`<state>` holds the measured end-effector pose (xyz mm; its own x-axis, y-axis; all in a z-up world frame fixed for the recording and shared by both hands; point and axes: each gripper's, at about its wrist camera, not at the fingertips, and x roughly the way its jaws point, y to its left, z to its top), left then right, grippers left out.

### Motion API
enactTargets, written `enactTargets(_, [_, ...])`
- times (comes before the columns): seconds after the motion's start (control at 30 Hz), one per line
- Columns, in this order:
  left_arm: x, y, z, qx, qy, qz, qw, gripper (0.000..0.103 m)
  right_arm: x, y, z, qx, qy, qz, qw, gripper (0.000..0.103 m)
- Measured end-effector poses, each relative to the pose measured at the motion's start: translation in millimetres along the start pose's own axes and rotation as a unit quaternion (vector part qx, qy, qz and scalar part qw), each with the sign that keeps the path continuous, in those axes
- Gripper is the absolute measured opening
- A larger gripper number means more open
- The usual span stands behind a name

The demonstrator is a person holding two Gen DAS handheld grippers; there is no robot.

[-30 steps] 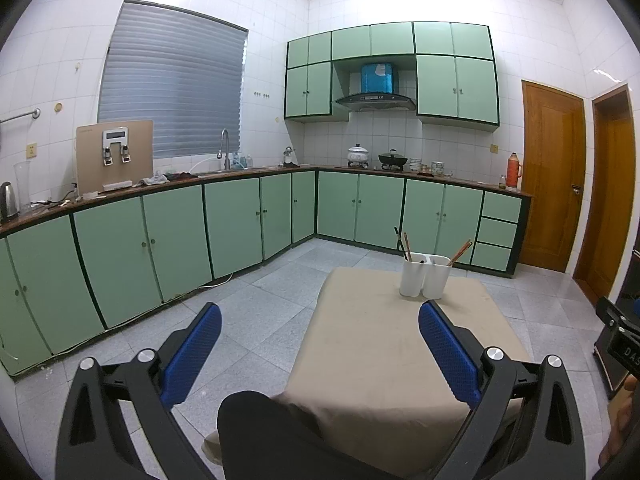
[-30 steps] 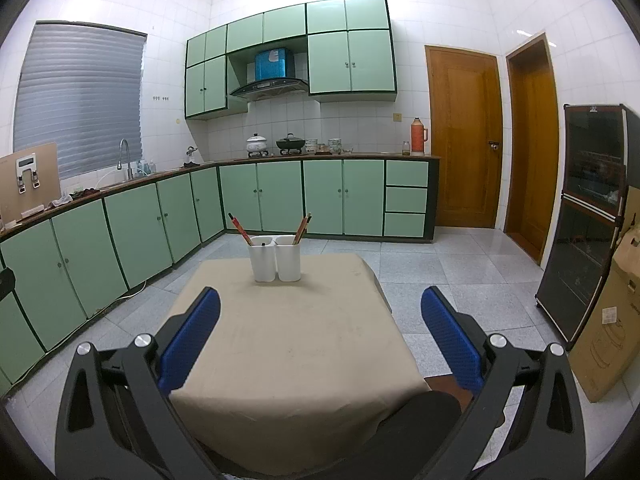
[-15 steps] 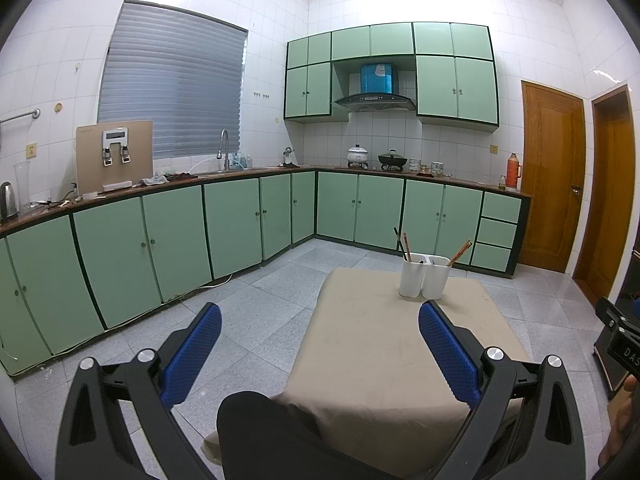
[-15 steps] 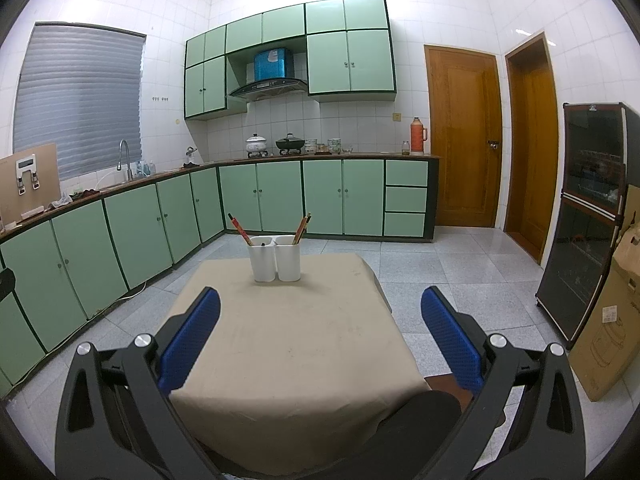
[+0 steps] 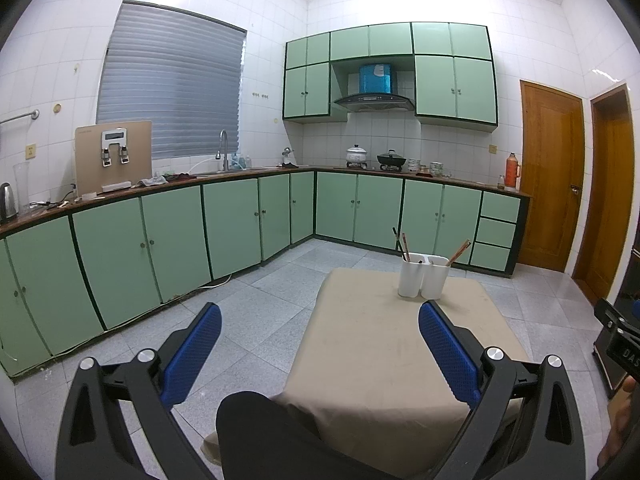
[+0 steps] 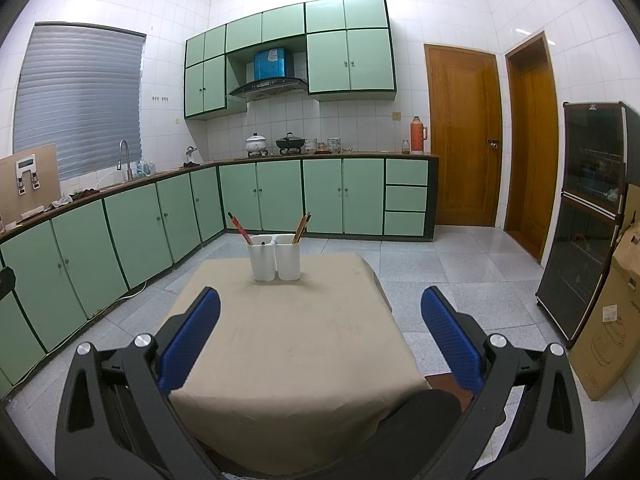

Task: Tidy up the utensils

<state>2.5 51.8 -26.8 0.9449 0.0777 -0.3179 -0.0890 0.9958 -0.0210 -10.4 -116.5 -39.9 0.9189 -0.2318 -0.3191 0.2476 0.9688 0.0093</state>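
walls: white tile | floor: grey speckled tile right of jaws | cabinets: green base units beyond left jaw, wall units over range hood | window: grey blind, shut | doors: two wooden far right | light: bright overhead

My claw pads are bumpy blue. The cloth is tan, the cups white, the cupboards green.

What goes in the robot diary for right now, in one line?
left gripper: open, empty | right gripper: open, empty | chopsticks: in white holder | holder: far end of table
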Motion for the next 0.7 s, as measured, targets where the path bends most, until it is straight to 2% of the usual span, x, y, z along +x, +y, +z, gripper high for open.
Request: enactTargets(0.7, [1.9, -5.9, 1.1, 0.003, -0.003, 0.002, 1.0000, 0.097, 0.6, -1.4, -3.6, 0.002, 0.000, -0.001, 1.000, 0.097])
